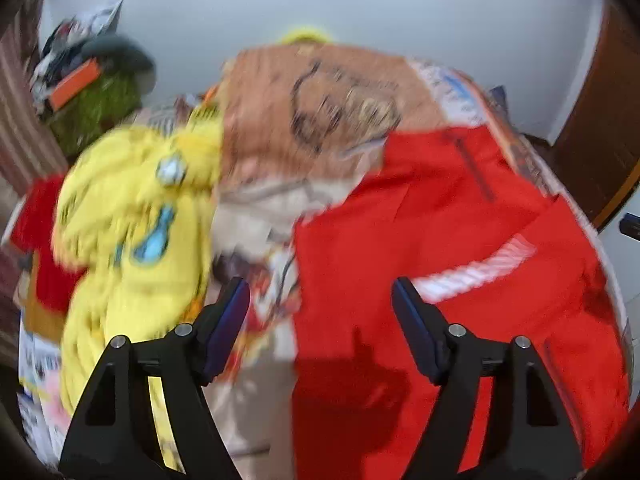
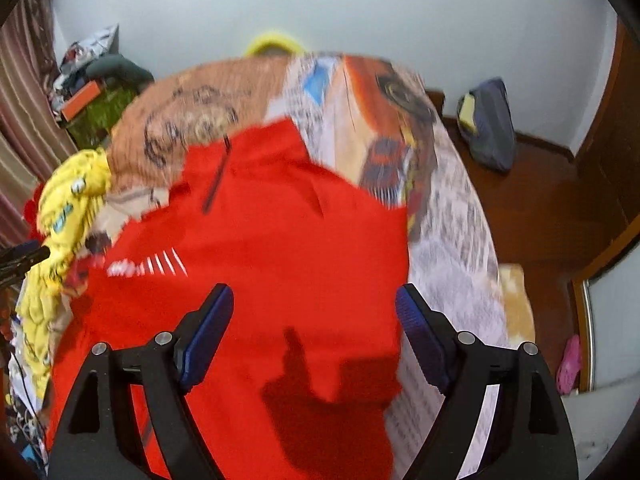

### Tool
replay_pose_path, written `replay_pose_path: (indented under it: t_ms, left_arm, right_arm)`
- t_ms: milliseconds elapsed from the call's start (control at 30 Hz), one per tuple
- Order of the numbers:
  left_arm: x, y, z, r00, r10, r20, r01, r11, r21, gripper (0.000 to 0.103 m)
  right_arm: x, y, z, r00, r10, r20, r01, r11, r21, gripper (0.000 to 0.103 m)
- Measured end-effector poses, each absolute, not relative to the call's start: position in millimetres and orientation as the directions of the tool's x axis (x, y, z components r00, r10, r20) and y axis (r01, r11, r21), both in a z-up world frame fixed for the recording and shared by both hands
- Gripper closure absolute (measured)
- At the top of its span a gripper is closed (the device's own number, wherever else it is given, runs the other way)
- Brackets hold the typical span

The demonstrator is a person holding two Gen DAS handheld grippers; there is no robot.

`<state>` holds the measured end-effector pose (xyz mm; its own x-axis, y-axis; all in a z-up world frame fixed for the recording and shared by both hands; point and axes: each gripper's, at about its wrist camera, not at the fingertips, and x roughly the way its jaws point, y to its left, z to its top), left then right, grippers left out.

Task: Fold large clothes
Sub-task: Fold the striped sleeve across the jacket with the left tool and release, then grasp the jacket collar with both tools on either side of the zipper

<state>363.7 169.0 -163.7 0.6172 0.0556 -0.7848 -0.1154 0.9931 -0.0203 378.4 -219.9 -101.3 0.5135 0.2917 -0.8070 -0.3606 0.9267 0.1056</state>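
Two grippers show, one per view, and each has two black fingers tipped with blue pads. The left gripper (image 1: 320, 300) stands with its fingers spread wide, nothing between them, above the bed (image 1: 280, 92). The right gripper (image 2: 316, 304) is likewise spread apart and holds nothing.

There are two large garments on the bed. The red garment (image 1: 440, 220) lies spread fairly flat across the centre and right of the left view and fills the middle of the right view (image 2: 280, 240). It is bright red, with a dark zip or narrow strip near its far end and a white striped mark on one side. Its near part lies below both grippers, and a gripper's shadow falls on it at the lower centre of the right view. The yellow garment (image 1: 132, 232) is bunched in a heap at the left of the frame, with pale blue prints; in the right view it sits at the far left edge (image 2: 68, 208). A smaller red piece (image 1: 40, 248) lies just left of it.

The bed has a printed cover with cartoon cars. Both views are blurred, so fine detail is unclear.

One grey bag (image 2: 488, 124) rests on the wooden floor at the upper right, and one pink shoe (image 2: 570, 364) at the lower right.
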Motion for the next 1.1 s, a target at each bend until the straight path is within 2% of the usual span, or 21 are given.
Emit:
replay_pose_path:
  t_ms: [167,367,633,800,1000,1067,1100]
  left_arm:
    - [415.1,141.1,-145.7,0.665,0.018,-0.747,-0.041,0.999,-0.012,0.021]
    - [482.6,116.2,-166.2,0.641,0.02,-0.767,0.013,0.999,0.037,0.021]
    - [565.7,114.2,-229.1,0.552,-0.03,-0.833,-0.014,0.999,-0.045,0.021]
    - [598.1,116.1,-258.8,0.534,-0.094,-0.84,-0.022,0.992,-0.125,0.021]
    - [631.4,114.0,-284.9,0.529,-0.116,-0.841,-0.03,0.987,-0.155,0.022]
    - [636.3,114.4,-291.4,0.53,-0.141,-0.836,-0.029,0.982,-0.184,0.026]
    - [638.2,114.9,-296.1,0.53,-0.165,-0.832,-0.031,0.977,-0.213,0.029]
  right_arm:
    - [404.3,-193.8,-89.3,0.55,0.315,-0.773,-0.395,0.914,0.092,0.022]
    - [443.0,-161.1,-104.4,0.531,0.313,-0.787,-0.417,0.905,0.079,0.022]
    - [509.8,-128.9,-150.0,0.428,0.31,-0.849,-0.428,0.897,0.111,0.022]
    - [542.6,-111.6,-177.5,0.402,0.258,-0.879,-0.431,0.9,0.067,0.022]
    - [564.4,-101.7,-199.4,0.396,0.259,-0.881,-0.448,0.892,0.061,0.024]
    - [567.5,-100.4,-204.7,0.399,0.264,-0.878,-0.451,0.89,0.063,0.025]
    - [568.9,-99.6,-207.2,0.388,0.276,-0.879,-0.455,0.887,0.078,0.029]
